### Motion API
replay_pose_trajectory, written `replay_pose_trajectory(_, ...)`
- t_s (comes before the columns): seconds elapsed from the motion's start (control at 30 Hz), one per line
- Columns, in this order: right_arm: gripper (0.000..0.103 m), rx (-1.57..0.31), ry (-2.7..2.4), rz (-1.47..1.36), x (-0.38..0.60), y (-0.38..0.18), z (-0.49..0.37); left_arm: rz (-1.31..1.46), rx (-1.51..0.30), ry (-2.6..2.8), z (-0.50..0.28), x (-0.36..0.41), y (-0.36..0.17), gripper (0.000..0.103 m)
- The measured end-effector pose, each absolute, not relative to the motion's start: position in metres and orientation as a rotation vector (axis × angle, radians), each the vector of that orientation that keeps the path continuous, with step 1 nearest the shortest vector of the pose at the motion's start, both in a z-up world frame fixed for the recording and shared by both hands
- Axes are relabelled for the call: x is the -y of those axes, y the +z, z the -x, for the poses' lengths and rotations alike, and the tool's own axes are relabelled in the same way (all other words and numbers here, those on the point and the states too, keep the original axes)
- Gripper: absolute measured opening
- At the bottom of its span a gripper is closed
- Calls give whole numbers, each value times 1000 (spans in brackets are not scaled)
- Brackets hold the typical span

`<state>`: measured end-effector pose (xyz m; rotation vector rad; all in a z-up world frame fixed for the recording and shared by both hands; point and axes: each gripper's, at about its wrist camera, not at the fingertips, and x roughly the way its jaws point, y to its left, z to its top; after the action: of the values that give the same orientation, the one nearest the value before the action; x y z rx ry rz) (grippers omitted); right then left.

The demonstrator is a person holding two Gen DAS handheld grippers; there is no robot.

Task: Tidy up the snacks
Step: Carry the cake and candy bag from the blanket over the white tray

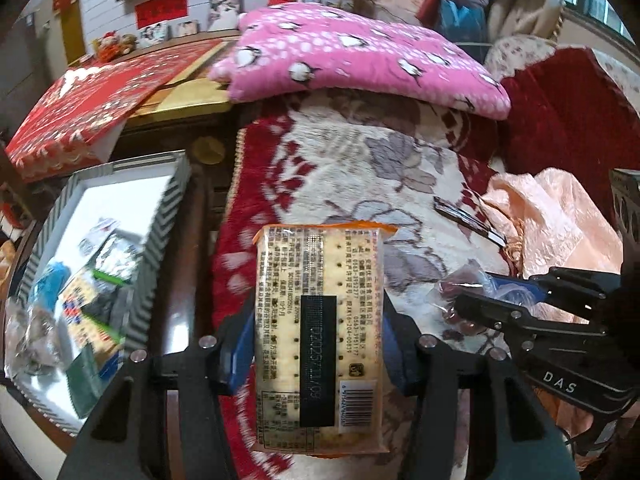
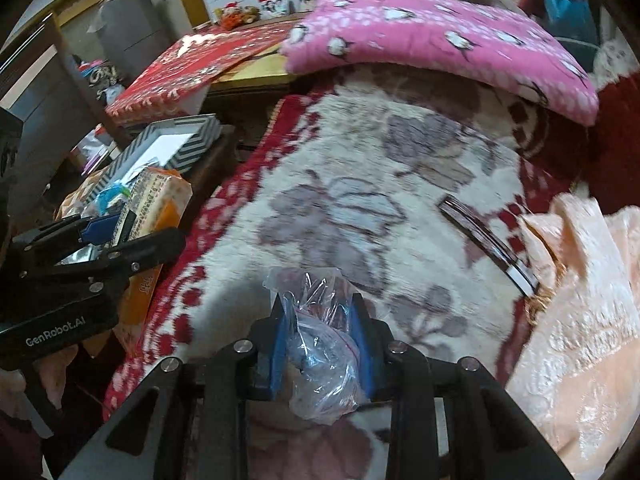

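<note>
My left gripper (image 1: 320, 344) is shut on a pack of crackers (image 1: 320, 320) with an orange edge, held above the flowered blanket (image 1: 340, 168). The pack also shows in the right wrist view (image 2: 154, 204). My right gripper (image 2: 320, 336) is shut on a clear plastic bag of snacks (image 2: 320, 360). In the left wrist view that bag (image 1: 464, 284) holds dark red pieces, right of the crackers. A striped grey-and-white box (image 1: 160, 240) at the left holds several snack packets; it also shows in the right wrist view (image 2: 192, 140).
A pink penguin pillow (image 1: 360, 56) lies at the far end of the blanket. A peach quilt (image 2: 580, 320) is at the right. A thin dark flat object (image 2: 488, 248) lies on the blanket beside it. A red cloth-covered table (image 1: 80, 112) stands behind the box.
</note>
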<state>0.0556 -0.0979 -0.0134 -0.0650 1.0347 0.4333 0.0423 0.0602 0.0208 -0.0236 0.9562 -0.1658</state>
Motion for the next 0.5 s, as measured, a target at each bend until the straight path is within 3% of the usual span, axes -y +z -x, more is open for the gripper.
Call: replay_pose_trajectory(0.5, 31, -987, 559, 133, 13, 5, -54, 96, -916, -30, -19, -140, 41, 53)
